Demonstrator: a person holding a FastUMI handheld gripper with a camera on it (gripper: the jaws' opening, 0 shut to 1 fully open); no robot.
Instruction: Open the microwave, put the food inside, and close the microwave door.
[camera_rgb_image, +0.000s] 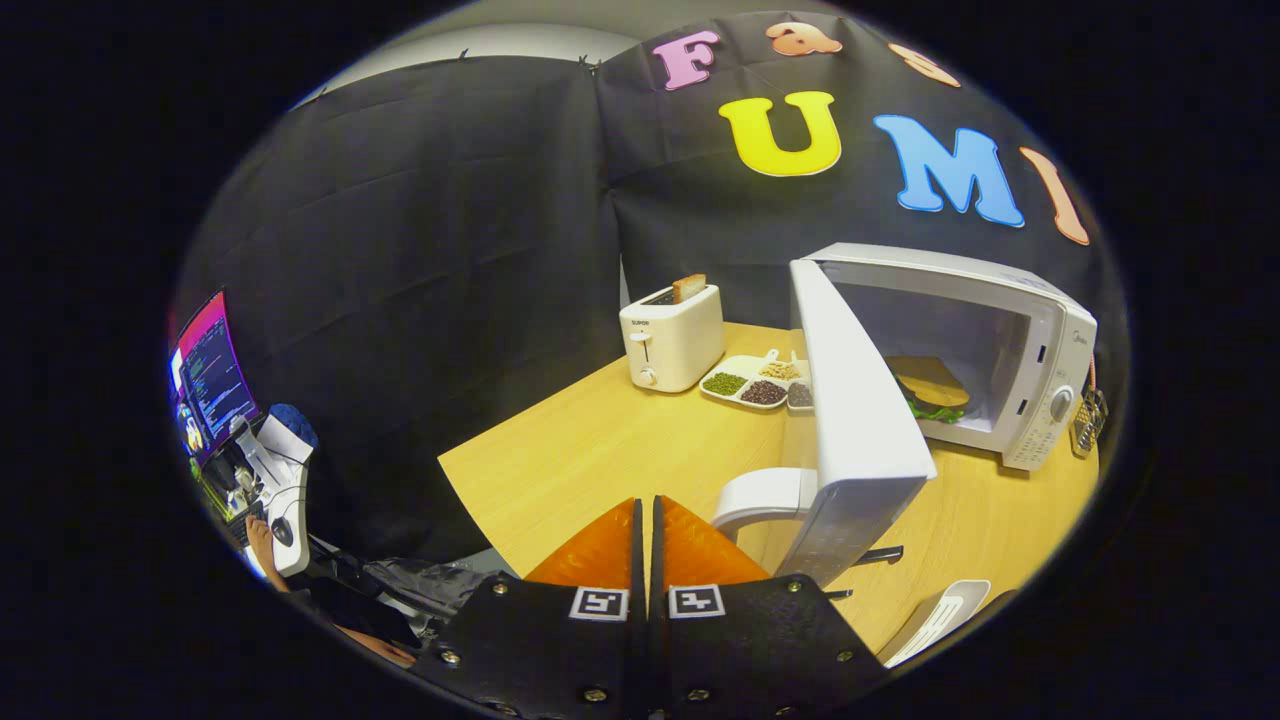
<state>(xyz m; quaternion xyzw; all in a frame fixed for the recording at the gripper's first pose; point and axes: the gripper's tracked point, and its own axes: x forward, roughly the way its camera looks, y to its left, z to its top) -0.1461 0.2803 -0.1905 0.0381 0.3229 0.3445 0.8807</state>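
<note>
Screens (205, 375) glow far to the left, beside a desk where a person's hand (262, 540) rests near a mouse (282, 530). Next comes the wooden table (600, 450), its near corner just ahead of the gripper (646, 530), whose fingers are pressed together with only a thin slit between them and nothing held. Beyond them stands a toaster (672, 338) with a slice of bread (688, 288) poking up from its slot. Just right of the toaster lies a divided tray (755, 383) holding beans and grains. The microwave door (855, 420) hangs wide open, its handle (765, 497) close to the right finger. Inside the microwave (1000, 350) sits the food (930, 390), which looks like a sandwich with green leaves, though it is small here. A metal basket (1088, 420) hangs at the microwave's far side.
</note>
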